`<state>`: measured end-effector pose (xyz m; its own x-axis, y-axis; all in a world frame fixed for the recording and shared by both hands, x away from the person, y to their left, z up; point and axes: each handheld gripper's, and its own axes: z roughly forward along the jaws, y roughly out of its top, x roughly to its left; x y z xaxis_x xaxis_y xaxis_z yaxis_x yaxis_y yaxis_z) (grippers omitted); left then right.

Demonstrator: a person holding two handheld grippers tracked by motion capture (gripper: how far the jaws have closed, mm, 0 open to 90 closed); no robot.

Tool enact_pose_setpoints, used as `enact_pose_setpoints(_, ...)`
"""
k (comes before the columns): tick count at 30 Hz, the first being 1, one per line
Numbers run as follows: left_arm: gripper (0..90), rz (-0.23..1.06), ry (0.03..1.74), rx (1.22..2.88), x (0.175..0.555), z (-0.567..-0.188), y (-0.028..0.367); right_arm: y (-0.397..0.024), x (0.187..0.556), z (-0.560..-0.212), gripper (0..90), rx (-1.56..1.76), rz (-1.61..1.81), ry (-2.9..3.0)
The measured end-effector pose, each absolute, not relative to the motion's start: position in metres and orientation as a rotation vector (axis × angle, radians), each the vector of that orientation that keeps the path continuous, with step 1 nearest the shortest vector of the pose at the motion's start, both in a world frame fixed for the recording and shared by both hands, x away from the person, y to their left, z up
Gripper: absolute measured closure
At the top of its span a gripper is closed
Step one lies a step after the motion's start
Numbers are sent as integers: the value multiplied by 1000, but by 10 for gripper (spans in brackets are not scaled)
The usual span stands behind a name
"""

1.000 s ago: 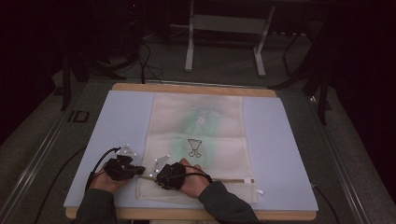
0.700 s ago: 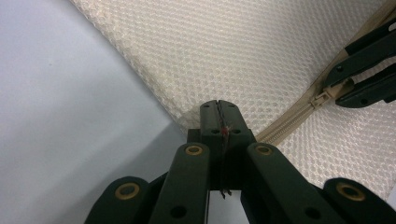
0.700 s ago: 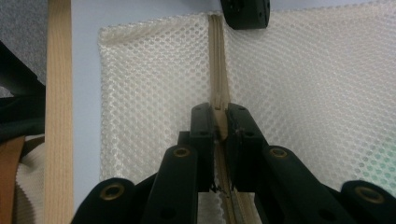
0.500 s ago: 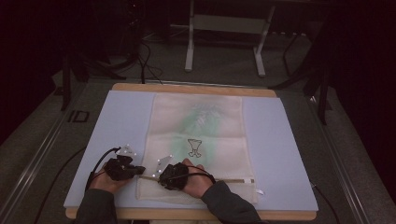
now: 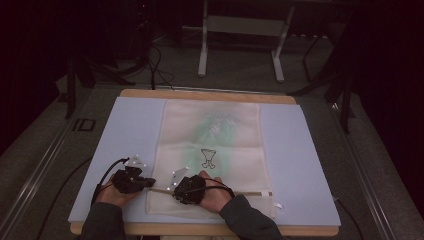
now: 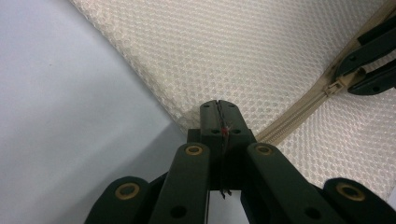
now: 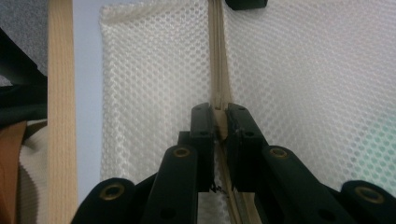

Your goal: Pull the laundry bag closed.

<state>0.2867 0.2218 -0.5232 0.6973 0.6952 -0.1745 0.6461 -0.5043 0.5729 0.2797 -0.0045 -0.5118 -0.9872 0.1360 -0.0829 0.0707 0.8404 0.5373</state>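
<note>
A cream mesh bag point(image 5: 212, 135) with a small printed figure lies flat on the pale blue mat point(image 5: 310, 165). Its zipper point(image 5: 250, 193) runs along the near edge. My left gripper point(image 5: 149, 183) is shut on the bag's left corner, where the zipper ends; in the left gripper view its jaws point(image 6: 219, 109) pinch the mesh edge. My right gripper point(image 5: 174, 190) sits just to the right, pointing left. In the right gripper view point(image 7: 219, 119) it is shut on the zipper pull. The slider point(image 6: 334, 87) sits between the right jaws near the bag's left end.
The mat covers a wooden table whose edge point(image 5: 210, 95) shows at the back and also beside the bag point(image 7: 60, 93). A white tag point(image 5: 278, 205) lies at the bag's near right corner. A metal stand point(image 5: 240, 45) and cables point(image 5: 155, 60) are on the floor behind.
</note>
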Motion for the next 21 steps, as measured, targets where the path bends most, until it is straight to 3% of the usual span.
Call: enact_pose_setpoints(21, 900, 105, 1021, 2285, 287, -523, 222, -20, 278, -513, 823, 180, 828, 2904)
